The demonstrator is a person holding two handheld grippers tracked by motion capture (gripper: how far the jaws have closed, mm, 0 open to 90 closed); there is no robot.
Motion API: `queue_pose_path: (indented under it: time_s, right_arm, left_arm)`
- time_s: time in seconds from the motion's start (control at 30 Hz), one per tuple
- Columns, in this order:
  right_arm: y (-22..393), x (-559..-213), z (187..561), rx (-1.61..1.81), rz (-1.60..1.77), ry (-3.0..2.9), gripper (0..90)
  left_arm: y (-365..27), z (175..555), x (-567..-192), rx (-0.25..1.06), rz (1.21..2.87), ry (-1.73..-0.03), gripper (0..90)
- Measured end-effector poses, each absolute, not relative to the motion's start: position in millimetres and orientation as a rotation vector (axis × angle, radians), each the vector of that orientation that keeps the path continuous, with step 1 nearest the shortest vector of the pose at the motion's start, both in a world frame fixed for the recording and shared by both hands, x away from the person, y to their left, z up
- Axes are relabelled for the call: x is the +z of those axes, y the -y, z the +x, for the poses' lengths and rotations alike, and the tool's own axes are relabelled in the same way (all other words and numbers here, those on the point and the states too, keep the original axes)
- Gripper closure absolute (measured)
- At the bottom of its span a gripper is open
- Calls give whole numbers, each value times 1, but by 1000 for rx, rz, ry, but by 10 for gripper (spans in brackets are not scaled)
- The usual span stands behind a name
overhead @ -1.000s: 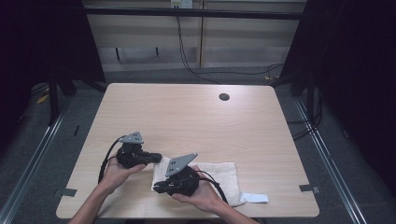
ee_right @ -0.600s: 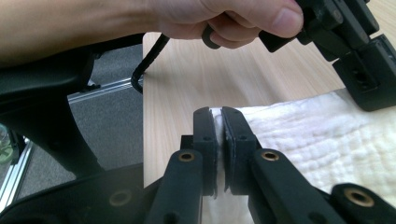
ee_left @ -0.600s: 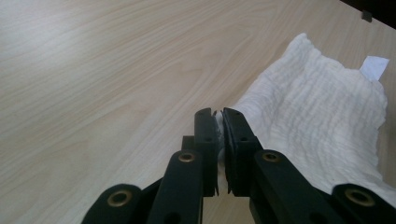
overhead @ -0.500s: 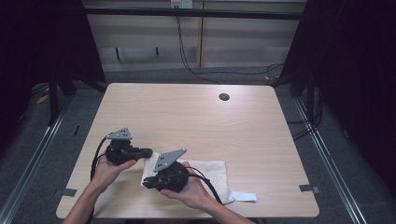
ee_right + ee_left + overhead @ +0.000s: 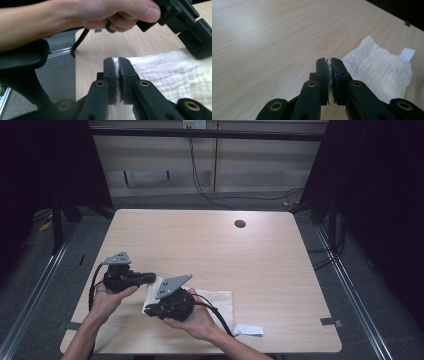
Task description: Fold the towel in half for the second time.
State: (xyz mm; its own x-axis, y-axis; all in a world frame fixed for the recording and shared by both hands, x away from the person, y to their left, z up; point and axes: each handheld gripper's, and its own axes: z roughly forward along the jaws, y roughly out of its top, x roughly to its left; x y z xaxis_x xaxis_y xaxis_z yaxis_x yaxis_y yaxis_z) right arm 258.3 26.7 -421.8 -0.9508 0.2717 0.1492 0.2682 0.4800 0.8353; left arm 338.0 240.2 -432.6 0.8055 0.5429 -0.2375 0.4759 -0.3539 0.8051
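- In the high view the right gripper and its hand cover the middle of the white cloth.
- At six o'clock both forearms are cut off by the frame's edge.
- The white tag is too small to read.

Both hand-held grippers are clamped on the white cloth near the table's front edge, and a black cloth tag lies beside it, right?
Not quite: the tag beside the white cloth is white, as the high view shows. The rest holds: the left hand-held gripper and right hand-held gripper are each shut on cloth.
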Motion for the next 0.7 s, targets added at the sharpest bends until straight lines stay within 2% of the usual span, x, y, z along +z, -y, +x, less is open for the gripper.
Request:
queue_pose_path:
  time_s: [0.3, 0.43, 0.7]
  right_arm:
    - [-34, -412, 263, 1636, 491, -2638, 856]
    - [-32, -406, 262, 1690, 484, -2610, 857]
    - [-15, -417, 256, 1650, 526, -2587, 857]
  left_arm:
    - [-257, 337, -414, 126, 1956, -778, 853]
    - [-250, 334, -409, 151, 1974, -761, 853]
    - [-231, 342, -421, 86, 2007, -763, 852]
